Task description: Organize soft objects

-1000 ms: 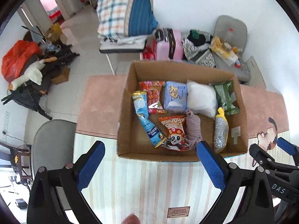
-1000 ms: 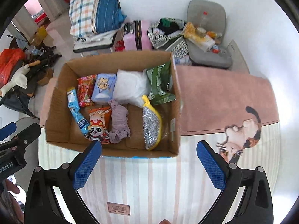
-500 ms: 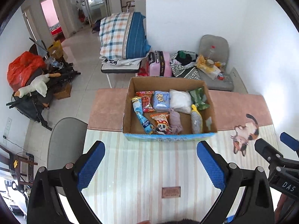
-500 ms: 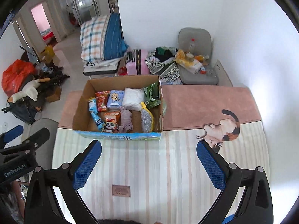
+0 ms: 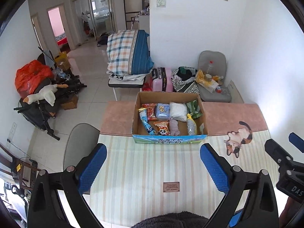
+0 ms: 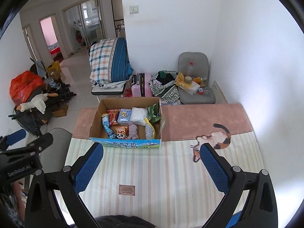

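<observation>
Both jaws wide, cardboard box (image 5: 169, 141) well beyond

The bench (image 5: 144, 171) is covered by a cloth with pale green, cream and pink stripes on its near part and a plain pink band (image 5: 228, 115) across the far part. An open cardboard box (image 5: 169, 141) stands on it where the stripes meet the pink band, left of the middle. A printed cat (image 5: 238, 139) shows on the cloth to the right of the box, well apart from it. A small brown label (image 5: 171, 186) lies on the stripes nearer the camera.
</observation>
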The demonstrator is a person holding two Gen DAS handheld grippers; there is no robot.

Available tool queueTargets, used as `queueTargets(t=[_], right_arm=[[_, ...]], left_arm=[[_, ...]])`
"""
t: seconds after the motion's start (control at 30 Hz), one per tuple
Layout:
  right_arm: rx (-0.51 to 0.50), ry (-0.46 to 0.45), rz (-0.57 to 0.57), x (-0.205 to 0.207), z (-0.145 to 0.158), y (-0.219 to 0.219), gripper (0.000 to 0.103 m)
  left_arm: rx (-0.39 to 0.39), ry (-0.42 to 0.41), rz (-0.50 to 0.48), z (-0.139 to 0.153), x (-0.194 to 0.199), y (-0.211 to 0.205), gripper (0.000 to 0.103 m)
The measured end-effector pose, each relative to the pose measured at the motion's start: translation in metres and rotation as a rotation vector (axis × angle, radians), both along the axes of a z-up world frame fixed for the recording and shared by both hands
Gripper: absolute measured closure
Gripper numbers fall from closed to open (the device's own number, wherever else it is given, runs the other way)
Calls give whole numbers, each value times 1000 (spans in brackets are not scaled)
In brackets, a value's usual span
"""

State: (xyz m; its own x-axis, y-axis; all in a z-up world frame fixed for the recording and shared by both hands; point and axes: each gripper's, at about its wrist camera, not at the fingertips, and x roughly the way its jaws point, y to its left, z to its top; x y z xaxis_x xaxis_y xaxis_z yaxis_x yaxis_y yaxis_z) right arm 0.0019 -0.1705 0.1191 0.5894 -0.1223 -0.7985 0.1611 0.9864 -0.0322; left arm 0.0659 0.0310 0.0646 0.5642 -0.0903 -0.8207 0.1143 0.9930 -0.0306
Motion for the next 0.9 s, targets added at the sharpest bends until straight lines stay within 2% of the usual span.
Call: queueTargets(t=[0.17,0.33,0.9], right_arm=[[-16,-23,3,-18,20,0,0],[-37,-50,-13,-17,28,-3,0],[-79,-48,-37,28,15,-2,0]], left_arm=[[25,-43,-3,13,-11,-2,2],[22,-65,-1,16,-7,-2,2],[33,-88,18,4,29,-1,2]])
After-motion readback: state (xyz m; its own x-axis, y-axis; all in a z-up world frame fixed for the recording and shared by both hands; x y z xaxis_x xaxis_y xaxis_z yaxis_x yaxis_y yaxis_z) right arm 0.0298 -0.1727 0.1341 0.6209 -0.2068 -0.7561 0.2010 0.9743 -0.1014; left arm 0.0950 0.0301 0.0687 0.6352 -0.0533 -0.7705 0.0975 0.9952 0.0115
